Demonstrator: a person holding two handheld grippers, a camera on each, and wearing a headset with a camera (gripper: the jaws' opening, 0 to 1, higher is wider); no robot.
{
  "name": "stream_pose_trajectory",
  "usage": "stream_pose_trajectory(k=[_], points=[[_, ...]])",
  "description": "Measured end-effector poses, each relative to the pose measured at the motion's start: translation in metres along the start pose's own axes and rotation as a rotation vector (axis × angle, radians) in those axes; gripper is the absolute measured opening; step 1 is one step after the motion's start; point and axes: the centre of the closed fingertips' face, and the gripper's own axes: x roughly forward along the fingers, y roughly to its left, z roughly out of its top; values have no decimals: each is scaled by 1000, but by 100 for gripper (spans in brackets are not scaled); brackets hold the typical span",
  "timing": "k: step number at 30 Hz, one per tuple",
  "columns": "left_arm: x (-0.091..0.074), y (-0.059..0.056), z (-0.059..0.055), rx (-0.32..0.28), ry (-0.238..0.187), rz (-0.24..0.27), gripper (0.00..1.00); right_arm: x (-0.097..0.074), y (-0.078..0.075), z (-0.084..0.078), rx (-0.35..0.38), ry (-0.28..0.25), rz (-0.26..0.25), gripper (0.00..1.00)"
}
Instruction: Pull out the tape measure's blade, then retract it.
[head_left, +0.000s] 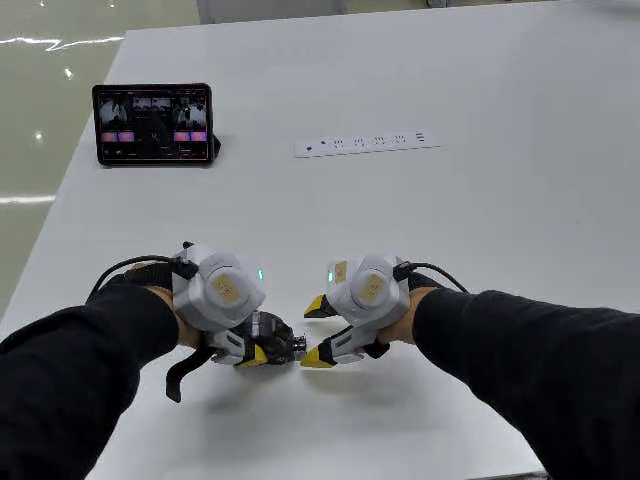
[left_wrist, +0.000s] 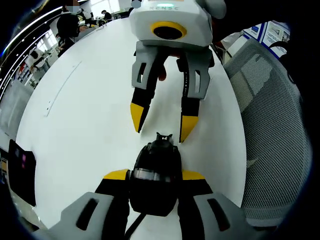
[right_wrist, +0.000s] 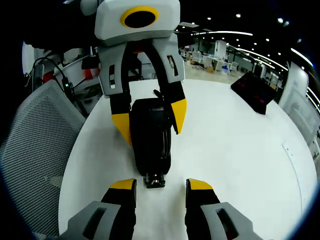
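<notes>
A black tape measure (head_left: 274, 332) is clamped just above the white table (head_left: 420, 210) by my left gripper (head_left: 260, 342). In the left gripper view the case (left_wrist: 155, 172) fills the gap between the yellow-tipped jaws of the left gripper (left_wrist: 154, 176). Its blade hook (right_wrist: 155, 180) points at my right gripper (right_wrist: 161, 185) and lies between the open jaws, which do not touch it. The right gripper (head_left: 316, 331) faces the left one (right_wrist: 150, 120) nose to nose. No blade is drawn out. A black strap (head_left: 184, 372) hangs from the case.
A tablet (head_left: 153, 123) with a lit screen stands at the table's far left, and a white power strip (head_left: 367, 143) lies at the far middle. A grey mesh chair (left_wrist: 270, 100) sits by the near table edge, below my arms.
</notes>
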Motion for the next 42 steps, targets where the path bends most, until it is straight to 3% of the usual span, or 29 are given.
stream_pose_trajectory(k=[10,13,18,20,22,25,29,34,42], points=[[1,-1,0,-4,5,8,31,9,7,-2,-87,41,15,22],[1,-1,0,-2,-1,10,31,9,7,-1,-85,42,14,12],[1,-1,1,-3,-8,14,31,10,7,-3,-22,68,18,12],[1,-1,1,-3,-9,14,31,11,8,-1,-40,79,12,12],[1,-1,1,-2,-9,14,31,11,8,-2,-12,98,5,12],[1,-1,1,-1,-9,11,31,10,9,-2,-71,100,22,12],[1,-1,1,5,-12,5,31,9,10,-3,-82,73,52,11],[0,-2,1,13,-18,11,31,9,10,-3,-102,77,62,10],[0,0,0,-7,-32,3,31,8,7,-4,-80,72,60,9]])
